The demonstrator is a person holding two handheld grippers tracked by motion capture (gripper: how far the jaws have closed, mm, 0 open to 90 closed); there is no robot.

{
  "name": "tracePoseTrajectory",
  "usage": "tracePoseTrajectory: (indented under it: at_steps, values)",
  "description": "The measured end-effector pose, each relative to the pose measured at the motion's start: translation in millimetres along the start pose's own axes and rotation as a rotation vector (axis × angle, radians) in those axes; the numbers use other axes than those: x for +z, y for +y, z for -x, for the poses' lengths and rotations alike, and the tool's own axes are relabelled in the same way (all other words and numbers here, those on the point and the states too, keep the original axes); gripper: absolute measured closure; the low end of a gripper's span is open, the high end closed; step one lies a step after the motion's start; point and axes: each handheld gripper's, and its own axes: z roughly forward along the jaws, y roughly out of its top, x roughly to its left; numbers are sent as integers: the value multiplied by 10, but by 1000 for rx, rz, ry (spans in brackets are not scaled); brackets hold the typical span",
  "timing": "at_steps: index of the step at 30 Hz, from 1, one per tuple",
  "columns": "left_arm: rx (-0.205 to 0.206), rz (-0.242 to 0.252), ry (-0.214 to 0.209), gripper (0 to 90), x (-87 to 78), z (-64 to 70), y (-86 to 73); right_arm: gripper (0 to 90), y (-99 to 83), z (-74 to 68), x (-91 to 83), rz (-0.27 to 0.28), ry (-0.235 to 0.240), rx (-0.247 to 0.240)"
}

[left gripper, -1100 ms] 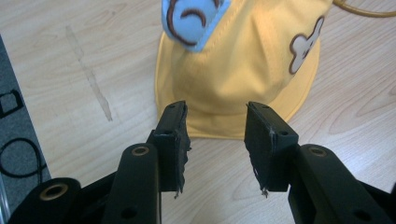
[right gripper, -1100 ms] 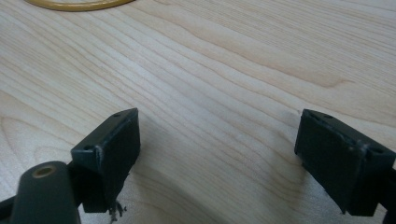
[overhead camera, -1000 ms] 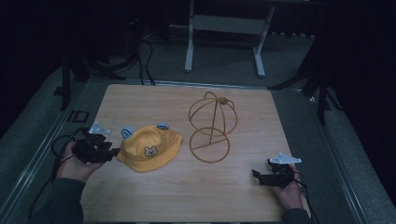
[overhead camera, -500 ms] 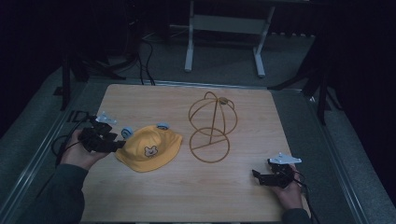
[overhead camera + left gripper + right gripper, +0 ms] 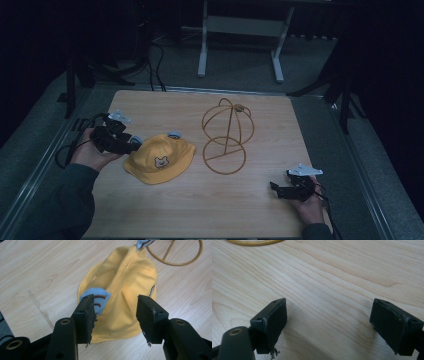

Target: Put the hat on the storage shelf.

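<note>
From the high view we see the yellow hat (image 5: 159,159) lying on the wooden table (image 5: 200,210), left of the wire hat stand (image 5: 226,136), near it but not touching. The left gripper (image 5: 131,145) sits at the hat's left edge; against the earlier frames it has moved in toward the hat from the table's left side. The right gripper (image 5: 276,189) rests near the table's front right, well apart from both things, where it was before.

In the left gripper view we find the left gripper (image 5: 115,315) with its jaws parted, straddling the near edge of the hat (image 5: 125,290), one jaw beside a light blue ear patch (image 5: 98,300). The stand's ring base (image 5: 175,255) shows beyond.

In the right gripper view the right gripper (image 5: 329,320) is spread wide over bare table (image 5: 332,277), holding nothing.
</note>
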Motion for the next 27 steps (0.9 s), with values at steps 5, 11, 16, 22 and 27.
tracePoseTrajectory:
  at_steps: [5, 11, 16, 22, 27]
  values:
    - [10, -7, -8, 487, 18, -12, 80, 141, 0, -1, -1, -1, 1, 2]
    - [22, -19, -8, 480, 40, -9, 179, 141, 0, 0, 0, 0, 0, 1]
    - [35, -25, -6, 480, 71, 7, 266, 141, 0, 0, -1, -1, 1, 1]
    - [56, -41, -5, 478, 140, 50, 393, 141, 0, -2, -1, 0, 1, 4]
    - [78, -49, -11, 478, 195, 93, 485, 141, 0, -1, -1, -1, 1, 2]
